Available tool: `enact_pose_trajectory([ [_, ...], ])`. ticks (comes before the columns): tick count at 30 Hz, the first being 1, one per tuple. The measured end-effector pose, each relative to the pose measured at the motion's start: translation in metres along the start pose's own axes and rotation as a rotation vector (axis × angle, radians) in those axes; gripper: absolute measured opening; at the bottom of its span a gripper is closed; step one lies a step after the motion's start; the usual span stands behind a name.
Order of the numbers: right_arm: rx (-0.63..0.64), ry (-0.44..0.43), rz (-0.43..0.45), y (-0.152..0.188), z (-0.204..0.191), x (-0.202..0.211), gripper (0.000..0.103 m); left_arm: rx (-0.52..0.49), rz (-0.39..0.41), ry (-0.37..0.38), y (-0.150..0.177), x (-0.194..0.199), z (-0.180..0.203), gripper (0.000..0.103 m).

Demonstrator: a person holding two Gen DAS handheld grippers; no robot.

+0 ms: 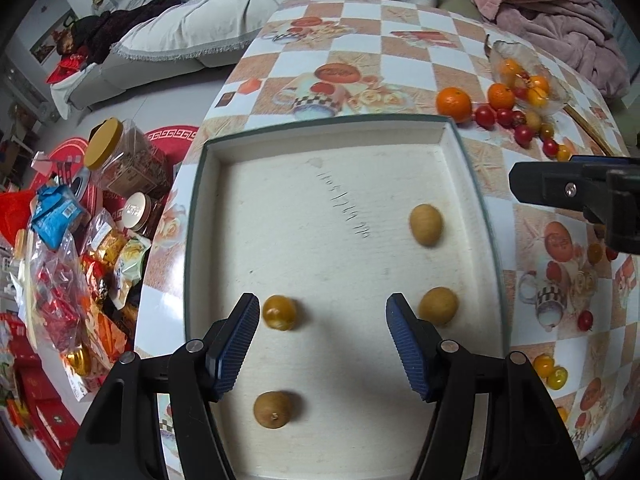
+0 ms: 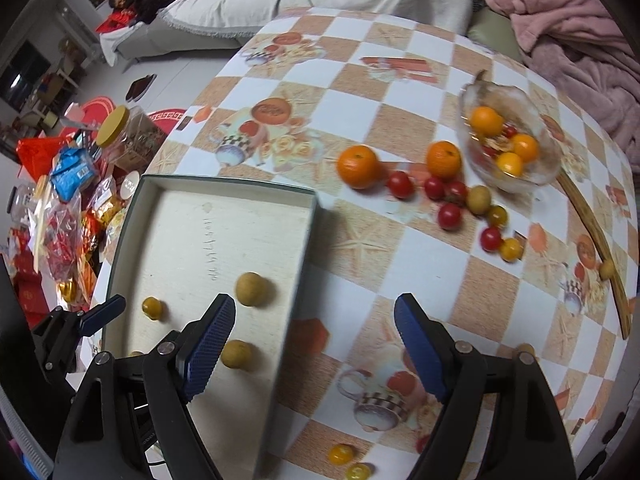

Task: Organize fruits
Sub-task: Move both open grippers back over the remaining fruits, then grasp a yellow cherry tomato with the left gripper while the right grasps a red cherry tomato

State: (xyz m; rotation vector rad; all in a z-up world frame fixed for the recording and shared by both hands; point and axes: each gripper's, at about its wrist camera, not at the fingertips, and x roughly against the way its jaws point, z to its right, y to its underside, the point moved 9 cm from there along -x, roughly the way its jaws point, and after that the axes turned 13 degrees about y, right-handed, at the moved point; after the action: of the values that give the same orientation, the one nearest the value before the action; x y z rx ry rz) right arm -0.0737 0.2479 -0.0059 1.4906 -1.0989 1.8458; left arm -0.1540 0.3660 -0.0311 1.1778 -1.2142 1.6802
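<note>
Left wrist view: the left tongs (image 1: 322,344) are seen spread apart over the white tray (image 1: 452,136), and nothing is held between the blue pads (image 1: 236,344). Four small yellow-brown fruits are found in the tray. One yellow fruit (image 1: 279,312) lies just outside the left pad, at about 10 o'clock from the tongs. One brown fruit (image 1: 438,306) lies just beside the right pad, at 2 o'clock. Another brown fruit (image 1: 426,225) lies farther off at 1 o'clock, and the last fruit (image 1: 274,409) lies at 7 o'clock, below the pads.

In the right wrist view, the right tongs (image 2: 314,350) are also seen spread wide and empty, above the checked bench (image 2: 352,92) just past the tray's right wall. At 12 o'clock two oranges (image 2: 358,166) are seen, with red tomatoes (image 2: 400,184) and small yellow fruits scattered beside them. A glass bowl (image 2: 544,160) with more fruit is seen at 1 o'clock. Two small yellow fruits (image 2: 341,454) lie on the bench at 6 o'clock. Packets and jars (image 2: 116,132) are piled on the floor at 9 o'clock.
</note>
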Motion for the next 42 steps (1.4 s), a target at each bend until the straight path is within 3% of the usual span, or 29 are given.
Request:
enact_pose_trajectory([
  [11,-0.176,0.062,-0.078,0.053,0.104,-0.015,0.084,-0.113,-0.012,0.059,-0.021,-0.005,0.072,0.067],
  [21,-0.372,0.144,-0.162,0.121,0.212,-0.033,0.084,-0.273,-0.065,0.153,-0.023,-0.030,0.169,0.067],
  [34,-0.369,0.083,-0.150,0.140,0.232,-0.041,0.081,-0.355,-0.117,0.259,-0.027,-0.067,0.249,0.067],
  [42,-0.377,0.055,-0.146,0.156,0.244,-0.039,0.081,-0.381,-0.146,0.242,-0.027,-0.089,0.269,0.067],
])
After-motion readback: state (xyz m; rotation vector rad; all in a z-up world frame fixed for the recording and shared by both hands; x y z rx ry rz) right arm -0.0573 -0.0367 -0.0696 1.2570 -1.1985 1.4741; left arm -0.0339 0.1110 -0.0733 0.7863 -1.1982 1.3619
